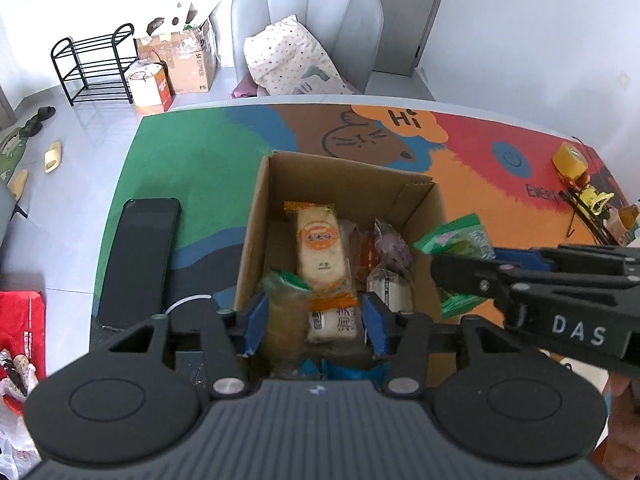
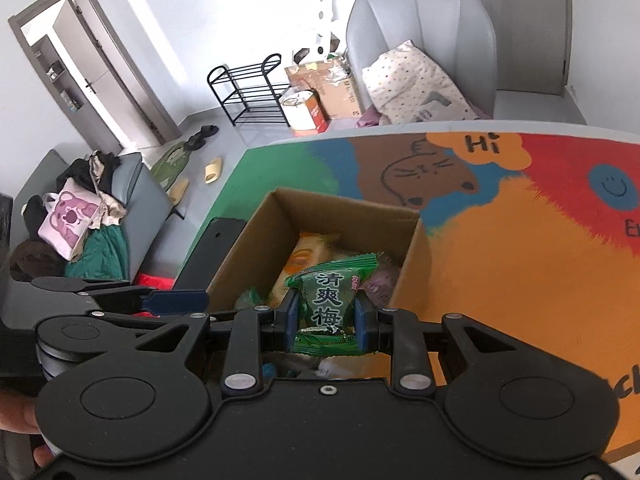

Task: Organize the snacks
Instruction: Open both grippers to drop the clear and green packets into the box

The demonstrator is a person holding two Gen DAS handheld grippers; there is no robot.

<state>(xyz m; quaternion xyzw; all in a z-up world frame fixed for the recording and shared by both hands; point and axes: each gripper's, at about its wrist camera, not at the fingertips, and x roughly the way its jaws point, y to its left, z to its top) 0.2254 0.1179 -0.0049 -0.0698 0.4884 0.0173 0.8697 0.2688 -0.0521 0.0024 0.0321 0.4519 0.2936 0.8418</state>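
An open cardboard box (image 1: 256, 216) stands on the colourful table mat and holds several snack packets, among them an orange-labelled cake packet (image 1: 322, 246). My left gripper (image 1: 316, 322) is open above the box's near edge; a blurred clear packet with a green top (image 1: 282, 312) hangs between its jaws, not pinched. My right gripper (image 2: 326, 320) is shut on a green plum candy packet (image 2: 326, 300) and holds it over the box (image 2: 280, 216). It also shows at the box's right rim in the left wrist view (image 1: 460, 240).
A black phone (image 1: 138, 260) lies left of the box. A yellow tape roll (image 1: 570, 160) and clutter sit at the table's far right. A grey chair (image 1: 308, 20) with a pillow stands behind the table. A red bag (image 1: 20, 320) lies at the left.
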